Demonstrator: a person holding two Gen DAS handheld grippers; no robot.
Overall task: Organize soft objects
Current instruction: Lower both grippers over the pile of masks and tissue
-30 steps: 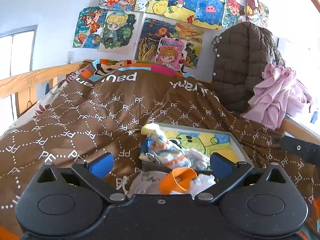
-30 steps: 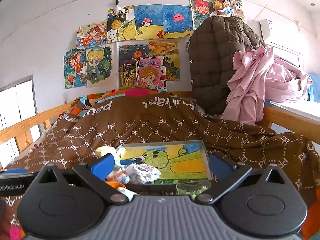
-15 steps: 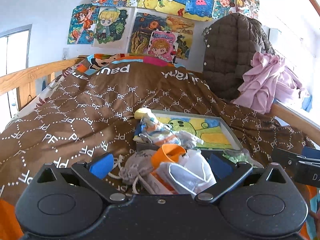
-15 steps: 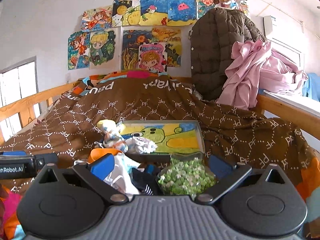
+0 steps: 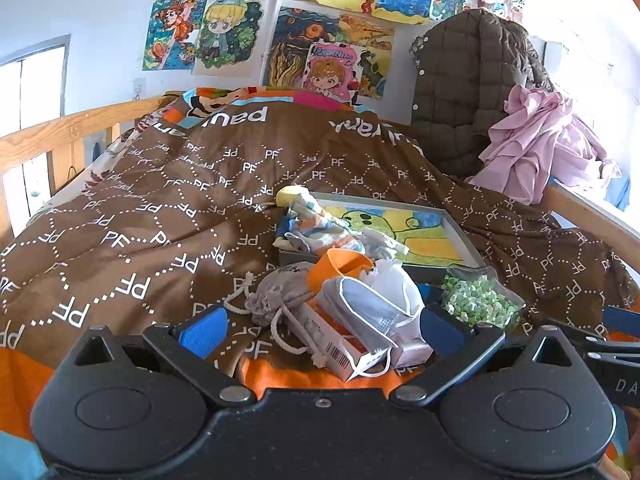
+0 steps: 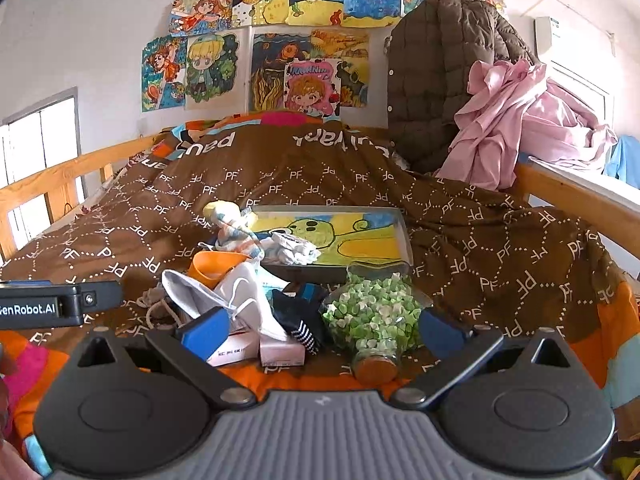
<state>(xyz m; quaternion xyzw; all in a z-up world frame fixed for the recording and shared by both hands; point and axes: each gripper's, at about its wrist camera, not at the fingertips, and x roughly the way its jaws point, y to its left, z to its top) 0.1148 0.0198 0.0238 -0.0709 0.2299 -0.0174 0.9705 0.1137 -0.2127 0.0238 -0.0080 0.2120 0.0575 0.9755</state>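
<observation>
Both the left gripper and the right gripper have jaws spread wide and empty, so reach slowly for the soft white mask in the pile at the bed's near edge and pinch only its cloth.

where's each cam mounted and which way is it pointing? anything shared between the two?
Left wrist: on the left gripper, facing up the bed over the white mask; own open fingers show, right gripper at the right edge.
Right wrist: on the right gripper, facing the same way over the jar of green beads; own open fingers show, left gripper at the left edge.
Shared: picture tray, orange cup, mask, jar.
</observation>
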